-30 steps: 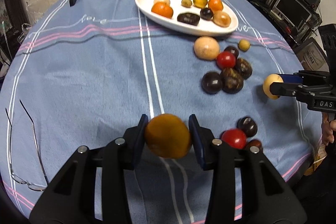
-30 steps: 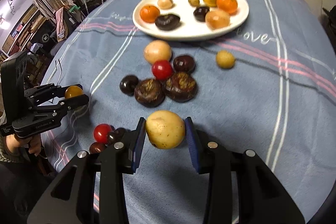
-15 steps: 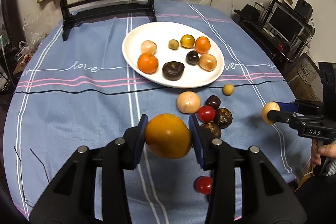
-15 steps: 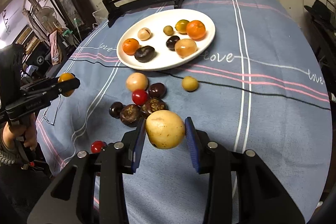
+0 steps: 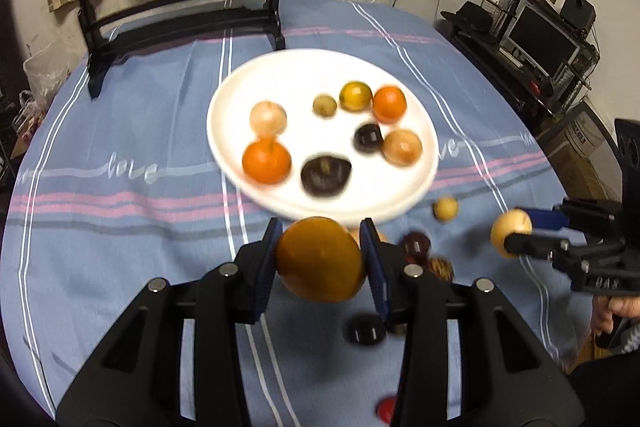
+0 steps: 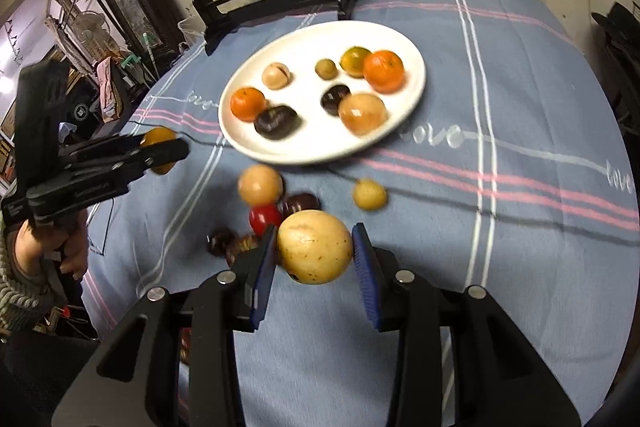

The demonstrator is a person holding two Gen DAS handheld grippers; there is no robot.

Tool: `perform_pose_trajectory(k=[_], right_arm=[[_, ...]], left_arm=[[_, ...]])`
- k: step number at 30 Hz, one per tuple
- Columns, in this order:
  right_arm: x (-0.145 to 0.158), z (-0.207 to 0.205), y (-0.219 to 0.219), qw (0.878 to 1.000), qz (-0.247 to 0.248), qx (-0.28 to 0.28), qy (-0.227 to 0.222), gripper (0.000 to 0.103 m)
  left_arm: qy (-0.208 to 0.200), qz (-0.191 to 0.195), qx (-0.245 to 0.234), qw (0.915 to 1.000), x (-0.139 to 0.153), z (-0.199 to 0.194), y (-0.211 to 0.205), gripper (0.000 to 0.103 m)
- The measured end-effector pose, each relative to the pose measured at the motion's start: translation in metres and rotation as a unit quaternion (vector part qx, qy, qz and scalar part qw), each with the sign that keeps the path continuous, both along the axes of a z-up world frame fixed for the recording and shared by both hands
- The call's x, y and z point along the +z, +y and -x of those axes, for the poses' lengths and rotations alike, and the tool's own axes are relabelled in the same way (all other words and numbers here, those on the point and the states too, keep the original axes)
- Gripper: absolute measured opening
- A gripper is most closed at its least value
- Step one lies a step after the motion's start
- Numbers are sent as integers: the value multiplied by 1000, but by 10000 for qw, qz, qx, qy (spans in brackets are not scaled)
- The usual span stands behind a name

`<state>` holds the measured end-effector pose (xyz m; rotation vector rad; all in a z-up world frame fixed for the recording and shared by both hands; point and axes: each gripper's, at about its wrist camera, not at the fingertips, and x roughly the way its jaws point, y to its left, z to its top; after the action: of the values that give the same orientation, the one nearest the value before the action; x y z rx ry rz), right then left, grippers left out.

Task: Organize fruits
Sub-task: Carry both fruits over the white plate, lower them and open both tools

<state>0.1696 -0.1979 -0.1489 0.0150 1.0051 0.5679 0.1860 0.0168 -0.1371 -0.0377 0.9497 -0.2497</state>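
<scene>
Cloth [image 5: 120,227]: woven, matt, blue with stripes. Plate [image 5: 240,99]: glossy white, smooth. Grippers [image 5: 320,259]: matt black plastic, metal screws.

Each camera sits just behind its own tool and looks forward and down along the fingers over the bench [image 5: 120,211]. The left view faces the white plate [image 5: 260,75] from close by, the right view from slightly farther and from the right. Both share the plate, and each catches the other tool at its edge.
</scene>
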Motion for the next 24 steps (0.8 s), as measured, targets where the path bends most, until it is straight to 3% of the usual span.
perform_pose_trajectory(k=[8,14,22,24], right_arm=[[0,-58,33,9997,-24,240,-76,38],[-5,-112,66,9983,162,446,-351,38],[-31,-160,101,9955,291,878,-203,39],[-34,-162,102,9957,268,869,-204,47]], left_arm=[[-111,-57,-66,9999,3,-98,-4,41],[-51,-101,12,9999,-15,-166,-5,41],[223,-129,161,9995,-50,-208,2,42],[245,-137,188,9994,-55,-209,3,48]])
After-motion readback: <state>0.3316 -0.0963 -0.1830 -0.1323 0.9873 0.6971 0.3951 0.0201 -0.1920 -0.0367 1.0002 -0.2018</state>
